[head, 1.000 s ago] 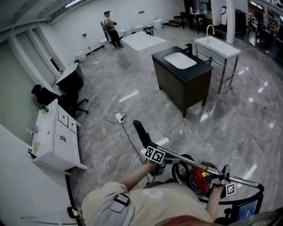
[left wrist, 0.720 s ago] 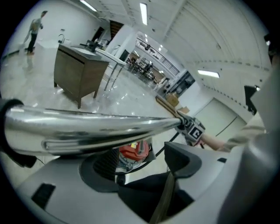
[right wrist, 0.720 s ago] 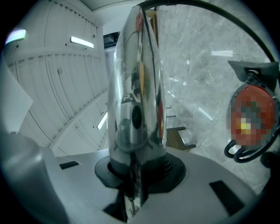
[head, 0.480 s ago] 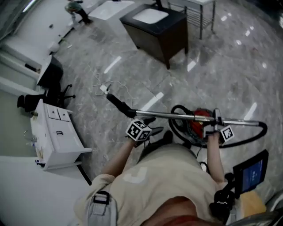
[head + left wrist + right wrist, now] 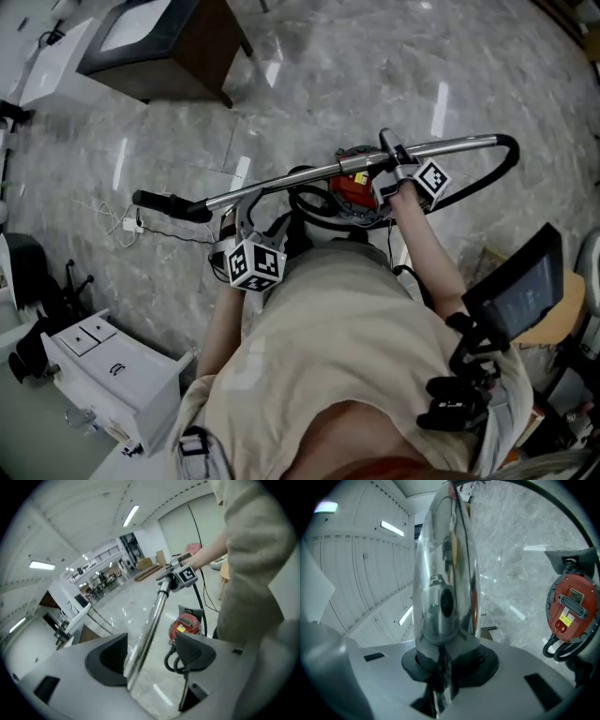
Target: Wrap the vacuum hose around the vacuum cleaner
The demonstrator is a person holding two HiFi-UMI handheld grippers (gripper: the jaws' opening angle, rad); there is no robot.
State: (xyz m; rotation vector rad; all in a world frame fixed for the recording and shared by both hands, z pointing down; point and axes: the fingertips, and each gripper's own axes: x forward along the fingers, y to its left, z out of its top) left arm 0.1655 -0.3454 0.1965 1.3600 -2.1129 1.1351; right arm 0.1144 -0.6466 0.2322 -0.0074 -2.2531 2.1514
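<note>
**A:** Grey marble floor (image 5: pixel 328 75) all round in the head view, with a dark cabinet (image 5: pixel 159 47) at eleven o'clock and a white drawer unit (image 5: pixel 112 370) at eight. Where's the vacuum?

**B:** The red vacuum (image 5: pixel 356 187) stands on the floor at twelve o'clock, just ahead of the person. The black hose (image 5: pixel 511 159) coils beside it and swings out to two o'clock, where it joins the tube (image 5: pixel 300 180).

**A:** And the tube?

**B:** It's held roughly level above the vacuum, running from two o'clock across to nine, with its black end at nine.

**A:** Right gripper (image 5: pixel 394 167)?

**B:** Its jaws are narrow, clamped on the tube near the hose end. Its own view shows the chrome pinched between them, with the vacuum at three o'clock.

**A:** Left gripper (image 5: pixel 236 223)?

**B:** Its jaws are wide and have just been opening. The tube runs between them, close by the jaw at nine o'clock and clear of the other. Whether it touches that jaw, I can't tell. In that view the vacuum lies past the jaws at one o'clock, and the right gripper is farther up the tube at twelve.
</note>
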